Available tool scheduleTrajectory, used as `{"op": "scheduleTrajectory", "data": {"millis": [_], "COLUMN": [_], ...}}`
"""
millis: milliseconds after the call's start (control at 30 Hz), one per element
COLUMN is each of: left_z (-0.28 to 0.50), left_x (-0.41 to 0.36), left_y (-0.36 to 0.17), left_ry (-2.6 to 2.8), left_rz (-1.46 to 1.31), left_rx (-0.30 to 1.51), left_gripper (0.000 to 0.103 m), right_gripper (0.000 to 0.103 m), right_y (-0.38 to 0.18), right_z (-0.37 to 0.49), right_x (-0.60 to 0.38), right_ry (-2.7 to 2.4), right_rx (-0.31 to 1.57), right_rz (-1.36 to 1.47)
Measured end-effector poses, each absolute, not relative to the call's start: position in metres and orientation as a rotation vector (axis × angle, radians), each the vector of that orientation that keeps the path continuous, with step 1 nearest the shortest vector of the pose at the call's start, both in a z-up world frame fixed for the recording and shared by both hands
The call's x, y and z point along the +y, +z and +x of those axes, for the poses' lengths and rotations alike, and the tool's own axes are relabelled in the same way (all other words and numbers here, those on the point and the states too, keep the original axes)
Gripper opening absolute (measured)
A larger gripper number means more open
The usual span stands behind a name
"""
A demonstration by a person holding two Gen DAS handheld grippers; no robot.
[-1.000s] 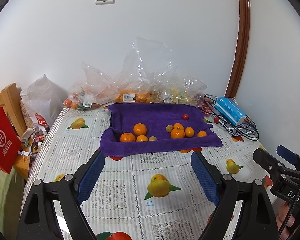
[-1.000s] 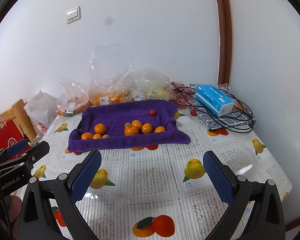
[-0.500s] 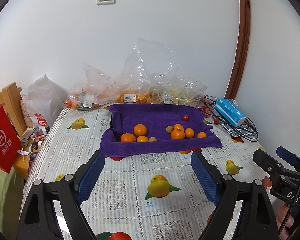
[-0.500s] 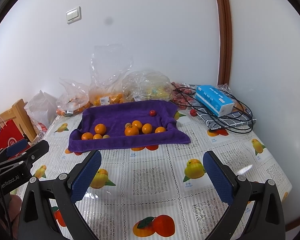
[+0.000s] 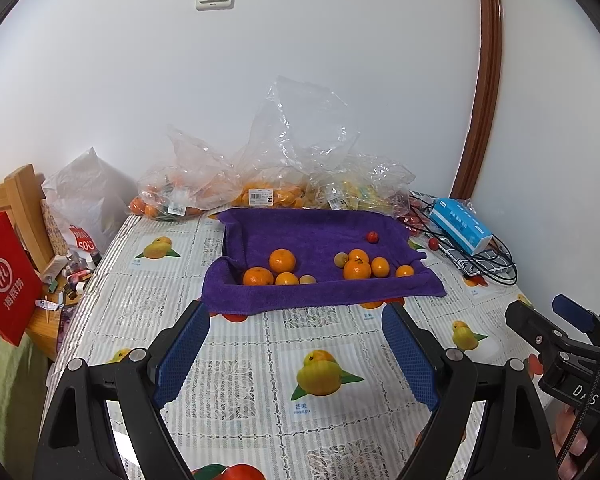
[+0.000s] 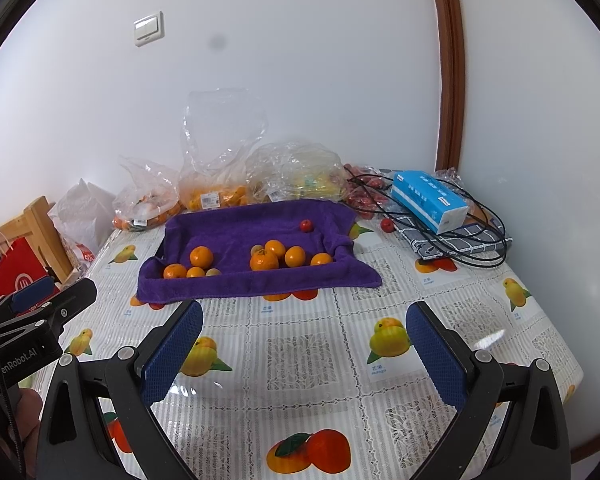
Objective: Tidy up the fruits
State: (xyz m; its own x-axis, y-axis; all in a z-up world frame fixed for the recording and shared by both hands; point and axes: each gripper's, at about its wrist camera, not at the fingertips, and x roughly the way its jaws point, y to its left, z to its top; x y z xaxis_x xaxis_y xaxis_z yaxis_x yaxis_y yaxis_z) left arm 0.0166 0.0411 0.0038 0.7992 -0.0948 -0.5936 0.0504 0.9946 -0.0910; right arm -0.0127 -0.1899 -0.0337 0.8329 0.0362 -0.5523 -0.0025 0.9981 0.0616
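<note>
The left black tongs with blue pads [image 5: 296,354] are spread wide with nothing between them. They hang over the table, on the near side of the fruit. The right black tongs with blue pads [image 6: 304,354] are spread wide too, and they hold nothing. Each pair shows up at the edge of the other's view.

The table has a shiny plastic cloth with pictures of fruit [image 5: 240,376]. On it sits a purple fuzzy towel shaped like a tray [image 5: 320,292]. Its edges stand up a little, and its front edge hangs down flat on the table.

Round orange fruits lie in the towel in two little groups. The left group of orange fruits [image 5: 274,270] has three oranges and one small pale fruit, all close together. The right group of orange fruits [image 5: 366,266] has four oranges and one small pale fruit. One small red fruit [image 5: 372,237] lies alone near the back right of the towel. Another small red fruit [image 5: 433,243] lies on the table, just past the towel's right side.

Behind the towel, by the white wall, are crinkly clear plastic bags with more fruit inside [image 5: 260,184]. To the right, a blue and white box [image 6: 430,202] rests on a grey checked cloth with black cords.
</note>
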Motion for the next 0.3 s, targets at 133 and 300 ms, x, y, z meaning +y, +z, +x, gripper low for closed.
{"op": "scheduleTrajectory", "data": {"millis": [133,300], "left_z": [0.0172,0.017], "left_x": [0.041,0.0409], "left_y": [0.0041,0.0042], "left_ry": [-0.077,-0.074], "left_rz": [-0.073,-0.072], "left_rx": [0.641,0.637], "left_gripper": [0.088,0.088], "right_gripper": [0.101,0.101], "right_y": [-0.0334,-0.0334], "right_z": [-0.0127,-0.0126], "right_x": [-0.1889,-0.1886], "right_ry": [0.02,0.02], "right_rx": [0.585,0.587], "right_rz": [0.058,0.058]}}
